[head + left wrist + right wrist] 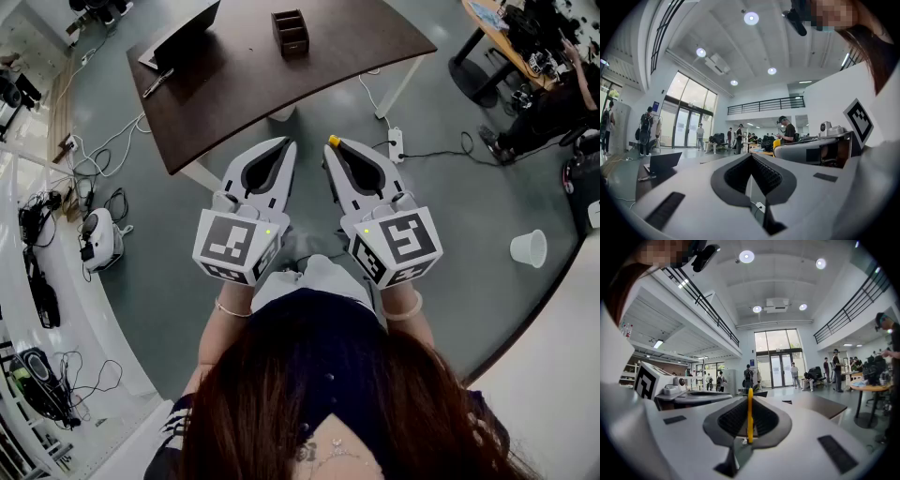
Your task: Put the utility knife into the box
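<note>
- The right claw [336, 146] is closed on the slim yellow utility knife [750, 417]; the knife stands edge-on between the pads, its yellow end poking past the tips
- The left claw [285, 145] is closed with nothing in it, just left of the right one
- The small dark brown compartmented box [291, 33] sits on the far part of the dark brown table [244, 89], well apart from both claws
- The knife looks light, stiff and smooth-sided; it could likely pivot or slip; a hold across its mid-body seems safest

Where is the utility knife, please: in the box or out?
Out: the right tool grips the yellow utility knife, apart from the box on the table.
</note>
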Motion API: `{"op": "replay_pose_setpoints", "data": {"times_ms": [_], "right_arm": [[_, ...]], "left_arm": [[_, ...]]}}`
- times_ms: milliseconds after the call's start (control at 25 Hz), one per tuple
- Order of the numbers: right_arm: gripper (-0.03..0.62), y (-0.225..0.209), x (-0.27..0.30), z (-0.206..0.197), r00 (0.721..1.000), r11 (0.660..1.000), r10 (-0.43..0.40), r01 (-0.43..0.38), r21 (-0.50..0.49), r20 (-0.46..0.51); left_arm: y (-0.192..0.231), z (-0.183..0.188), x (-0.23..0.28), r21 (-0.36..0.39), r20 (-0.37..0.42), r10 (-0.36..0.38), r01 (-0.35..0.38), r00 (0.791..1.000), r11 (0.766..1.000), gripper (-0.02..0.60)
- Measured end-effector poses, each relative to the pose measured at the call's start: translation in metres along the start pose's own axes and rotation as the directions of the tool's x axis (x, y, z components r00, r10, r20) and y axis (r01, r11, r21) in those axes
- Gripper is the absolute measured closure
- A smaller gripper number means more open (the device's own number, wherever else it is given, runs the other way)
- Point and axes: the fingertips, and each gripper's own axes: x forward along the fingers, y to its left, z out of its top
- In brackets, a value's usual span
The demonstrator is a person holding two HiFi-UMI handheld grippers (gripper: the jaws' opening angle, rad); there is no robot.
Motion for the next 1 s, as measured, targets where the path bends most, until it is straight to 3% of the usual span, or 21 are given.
{"op": "replay_pose_setpoints", "data": {"times_ms": [760, 1000], "right_arm": [[0.558, -0.01, 0.005, 0.0, 1.0, 0.999, 0.023, -0.023, 0.03, 0.008], [0.557, -0.029, 0.01, -0.002, 0.998, 0.998, 0.055, -0.055, 0.03, 0.001]], "left_arm": [[0.0, -0.004, 0.013, -0.017, -0.01, 0.003, -0.003, 1.0, 1.0, 0.588], [0.0, -0.008, 0.032, -0.041, -0.02, 0.049, -0.05, 0.999, 0.998, 0.588]]}}
